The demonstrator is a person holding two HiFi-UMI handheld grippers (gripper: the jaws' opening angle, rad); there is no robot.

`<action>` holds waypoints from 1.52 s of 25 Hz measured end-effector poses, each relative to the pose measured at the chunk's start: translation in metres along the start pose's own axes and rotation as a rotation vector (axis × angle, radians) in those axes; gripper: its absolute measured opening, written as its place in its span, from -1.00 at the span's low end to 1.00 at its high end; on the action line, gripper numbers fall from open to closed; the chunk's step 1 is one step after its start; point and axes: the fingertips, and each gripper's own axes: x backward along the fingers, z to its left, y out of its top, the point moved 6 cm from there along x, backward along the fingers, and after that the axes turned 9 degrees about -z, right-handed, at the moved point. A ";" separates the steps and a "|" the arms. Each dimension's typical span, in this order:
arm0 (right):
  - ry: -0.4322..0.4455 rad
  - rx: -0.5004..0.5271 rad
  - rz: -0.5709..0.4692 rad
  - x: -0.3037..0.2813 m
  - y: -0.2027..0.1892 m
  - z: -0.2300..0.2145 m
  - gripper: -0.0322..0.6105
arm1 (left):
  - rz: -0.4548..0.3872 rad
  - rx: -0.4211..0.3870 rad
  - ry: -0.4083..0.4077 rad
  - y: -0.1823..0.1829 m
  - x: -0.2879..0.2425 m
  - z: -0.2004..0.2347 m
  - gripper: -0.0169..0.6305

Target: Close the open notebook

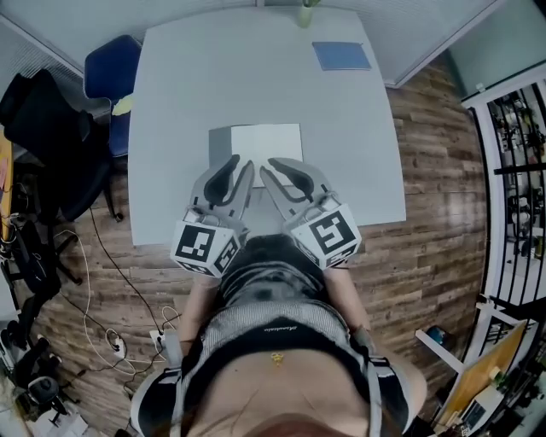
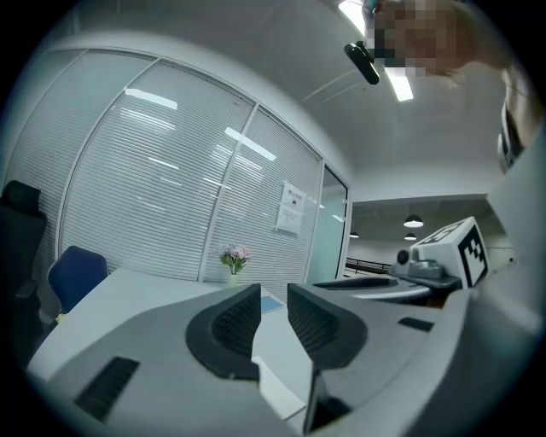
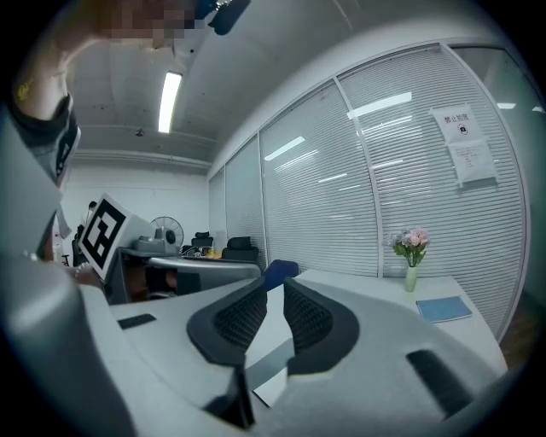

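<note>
Open notebook [image 1: 263, 141]; wall notice [image 3: 465, 145] illegible

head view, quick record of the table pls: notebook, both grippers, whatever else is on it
notebook: flat at mid table, white page up, not yet closed
left gripper: jaws apart, nothing between them, tips over the notebook's near edge
right gripper: jaws apart, empty, close beside the left gripper
blue booklet: far right part of the table
flower vase: far edge
blue chair: left of the table

The notebook [image 1: 264, 141] lies flat, white page up, a grey strip along its left edge.
</note>
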 end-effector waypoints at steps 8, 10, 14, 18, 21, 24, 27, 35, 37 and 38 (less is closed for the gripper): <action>0.054 0.001 -0.001 -0.007 0.003 -0.029 -0.71 | 0.000 -0.018 0.040 0.000 -0.027 0.000 -0.73; 0.061 0.005 0.001 -0.010 -0.001 -0.032 -0.71 | -0.002 -0.022 0.045 -0.003 -0.031 0.001 -0.73; 0.061 0.004 0.013 -0.013 -0.004 -0.034 -0.71 | 0.014 -0.025 0.049 -0.009 -0.031 0.002 -0.73; 0.031 0.004 0.020 -0.024 -0.005 -0.033 -0.71 | 0.028 -0.018 0.030 -0.007 -0.032 0.015 -0.73; -0.002 -0.005 0.023 -0.029 -0.005 -0.031 -0.71 | 0.037 -0.012 0.010 -0.004 -0.033 0.023 -0.73; -0.019 -0.004 0.029 -0.037 -0.005 -0.029 -0.71 | 0.046 -0.005 -0.006 -0.004 -0.035 0.033 -0.73; -0.033 -0.006 0.038 -0.043 -0.006 -0.027 -0.71 | 0.058 0.001 -0.015 -0.005 -0.035 0.042 -0.73; -0.079 -0.023 0.065 -0.052 -0.016 -0.022 -0.71 | 0.089 0.038 -0.031 -0.017 -0.031 0.061 -0.73; -0.095 -0.028 0.070 -0.053 -0.019 -0.022 -0.71 | 0.093 0.047 -0.031 -0.020 -0.029 0.066 -0.73; -0.101 -0.032 0.071 -0.053 -0.020 -0.021 -0.71 | 0.095 0.050 -0.030 -0.021 -0.028 0.068 -0.73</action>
